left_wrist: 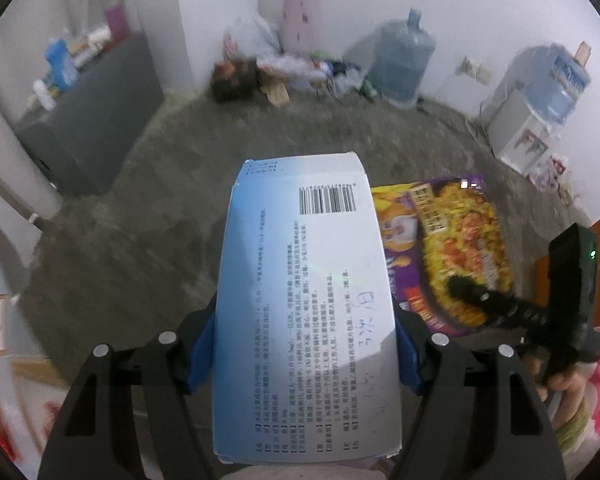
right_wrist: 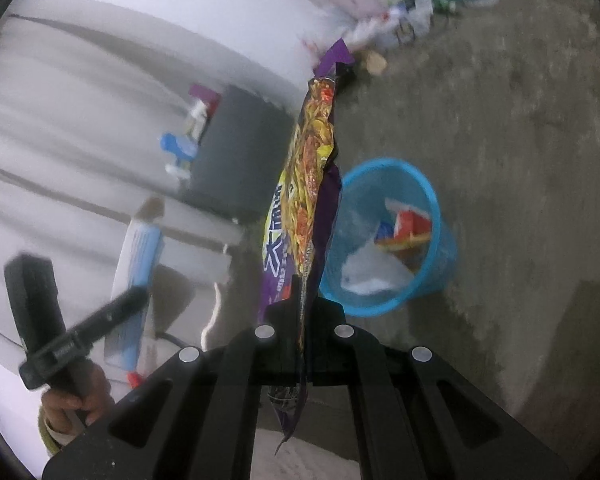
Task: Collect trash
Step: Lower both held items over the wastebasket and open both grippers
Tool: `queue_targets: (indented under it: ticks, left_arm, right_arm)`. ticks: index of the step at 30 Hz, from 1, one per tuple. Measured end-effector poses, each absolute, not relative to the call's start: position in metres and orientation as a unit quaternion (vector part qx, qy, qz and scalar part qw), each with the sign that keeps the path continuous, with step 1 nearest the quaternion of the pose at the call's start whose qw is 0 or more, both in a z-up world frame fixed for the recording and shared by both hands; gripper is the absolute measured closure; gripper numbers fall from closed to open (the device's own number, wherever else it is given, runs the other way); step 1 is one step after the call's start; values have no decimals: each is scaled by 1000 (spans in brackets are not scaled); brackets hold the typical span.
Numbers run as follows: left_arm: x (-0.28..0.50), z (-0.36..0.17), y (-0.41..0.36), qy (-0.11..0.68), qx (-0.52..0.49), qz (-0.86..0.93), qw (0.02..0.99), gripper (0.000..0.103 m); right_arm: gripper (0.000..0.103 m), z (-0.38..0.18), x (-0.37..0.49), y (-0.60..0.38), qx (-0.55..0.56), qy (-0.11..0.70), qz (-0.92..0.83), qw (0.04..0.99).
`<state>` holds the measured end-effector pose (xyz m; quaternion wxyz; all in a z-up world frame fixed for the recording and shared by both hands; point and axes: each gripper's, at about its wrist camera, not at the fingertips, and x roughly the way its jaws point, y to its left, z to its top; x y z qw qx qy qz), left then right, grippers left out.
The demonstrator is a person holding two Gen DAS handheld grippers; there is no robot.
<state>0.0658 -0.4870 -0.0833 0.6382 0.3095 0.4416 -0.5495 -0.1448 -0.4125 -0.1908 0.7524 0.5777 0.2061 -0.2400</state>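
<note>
The left gripper point(left_wrist: 306, 344) held a flat white-and-blue cardboard box point(left_wrist: 306, 308) printed with a barcode and small text, its blue-padded jaws spread wide and pressing the box's two long edges. The right gripper point(right_wrist: 304, 320) had its jaws pinched fully together on the lower part of a purple and yellow plastic snack wrapper point(right_wrist: 308, 184), which stood up limp and edge-on from the fingers. Both pieces of trash were thus off the grey concrete floor point(right_wrist: 520, 160) and in the air.

In the right wrist view a round blue mesh waste basket point(right_wrist: 444, 216) sat on the floor just beyond and to the right of the wrapper, already holding some white paper and a red-and-orange scrap. The step in hand looked like the carry to the bin, with both pickups done. The next move probably called for bringing each gripper over the basket's open rim and parting the jaws only once the item hung inside it; the light wrapper could drift or cling, and the long box might catch on the rim
</note>
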Motion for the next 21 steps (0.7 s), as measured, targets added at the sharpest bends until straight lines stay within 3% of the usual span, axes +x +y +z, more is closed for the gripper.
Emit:
queue_targets:
  ticks: [6,7,9,10,13,21]
  left_arm:
    - [75,-136,-547,491,334,-524,611,33]
    - [75,-143,-554,495,338,-523,606,33]
    - [75,-163,-572,508,348,-517,595,31]
    - [77,-169,-575,511,350,-514,593,22]
    - [84,-184,-578,508,356,-484,617,20]
    - [103,-154,-550,493,321,-483,648,20]
  right_arm:
    - [99,-235,-103,-454,610,236,-206,728]
    - [92,-241,-97,-457,617,236,-198,724]
    - [57,-262,-85,-471,623,250,-209,712]
    - [36,-273,-81,-477,617,269,-232,703]
    - [36,-287,-86,-484,612,297,-265,683]
    - [36,-248,-150,-471,590,248,-316,700]
